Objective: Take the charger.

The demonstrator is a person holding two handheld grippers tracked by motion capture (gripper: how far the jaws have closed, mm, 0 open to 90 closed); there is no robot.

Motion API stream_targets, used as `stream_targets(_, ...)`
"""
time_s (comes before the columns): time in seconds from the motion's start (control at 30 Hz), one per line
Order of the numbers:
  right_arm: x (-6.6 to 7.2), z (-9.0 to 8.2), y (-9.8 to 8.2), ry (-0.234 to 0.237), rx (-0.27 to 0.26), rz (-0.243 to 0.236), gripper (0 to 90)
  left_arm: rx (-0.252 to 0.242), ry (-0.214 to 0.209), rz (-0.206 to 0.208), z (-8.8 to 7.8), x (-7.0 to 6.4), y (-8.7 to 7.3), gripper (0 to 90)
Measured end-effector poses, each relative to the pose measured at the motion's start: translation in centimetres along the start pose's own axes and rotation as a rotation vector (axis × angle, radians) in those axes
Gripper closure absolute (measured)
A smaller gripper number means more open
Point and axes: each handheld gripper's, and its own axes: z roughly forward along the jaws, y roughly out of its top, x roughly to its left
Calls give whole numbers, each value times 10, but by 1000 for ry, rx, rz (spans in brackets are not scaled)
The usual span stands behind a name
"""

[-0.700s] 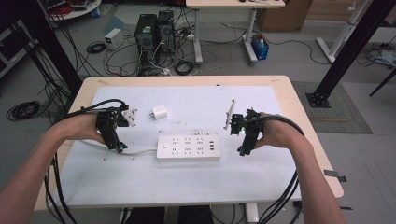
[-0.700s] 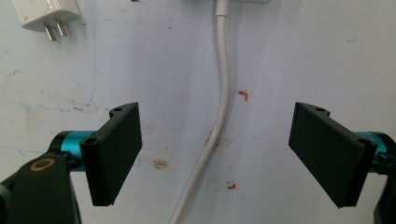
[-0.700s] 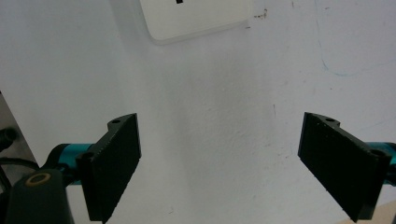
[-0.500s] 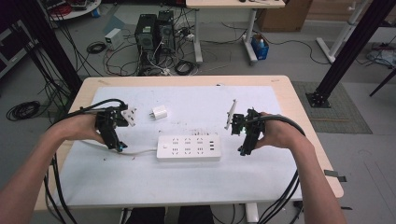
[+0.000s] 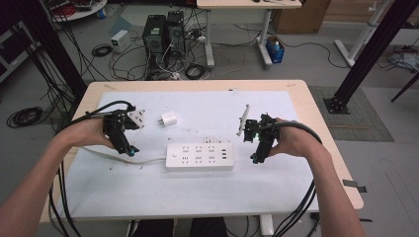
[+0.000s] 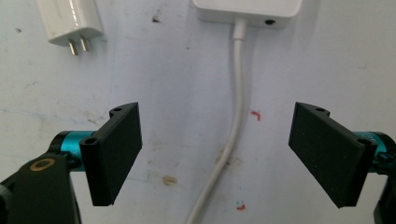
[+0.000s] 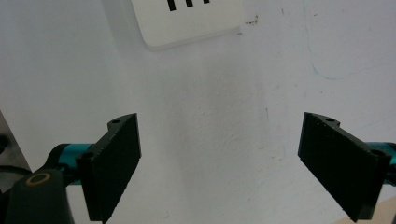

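Left gripper (image 6: 218,154) jaws wide, empty, straddling the white cord (image 6: 236,107) of the power strip (image 5: 199,156) ahead; right gripper (image 7: 219,163) wide, empty, strip corner just ahead.

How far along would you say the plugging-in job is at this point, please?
Nothing looks done: the white charger lies loose on the table, apart from the power strip. In hand: the left claw and right claw hover open and empty beside the strip. Left: grasping the charger and seating it in a socket.
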Motion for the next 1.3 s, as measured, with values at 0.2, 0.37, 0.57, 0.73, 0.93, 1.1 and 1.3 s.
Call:
stream_targets(0.2,1,-1,1,-3,-1,8,126,-108,48,-110,10,17,-3,174)
stream_targets(0.37,0,-2,0,-12,-7,20,126,-185,85,-210,24,34,-6,174)
stream_targets(0.57,1,-3,0,-20,-16,34,126,-305,110,-301,39,55,-11,174)
stream_targets(0.73,1,-3,1,-26,-20,49,126,-373,92,-346,55,70,-11,175)
stream_targets(0.93,0,-4,2,-28,-28,45,126,-446,87,-374,74,82,-10,176)
stream_targets(1.1,1,-3,4,-26,-29,40,126,-460,61,-405,91,89,-10,178)
stream_targets(1.3,3,-3,7,-27,-34,35,126,-485,68,-408,108,97,-9,178)
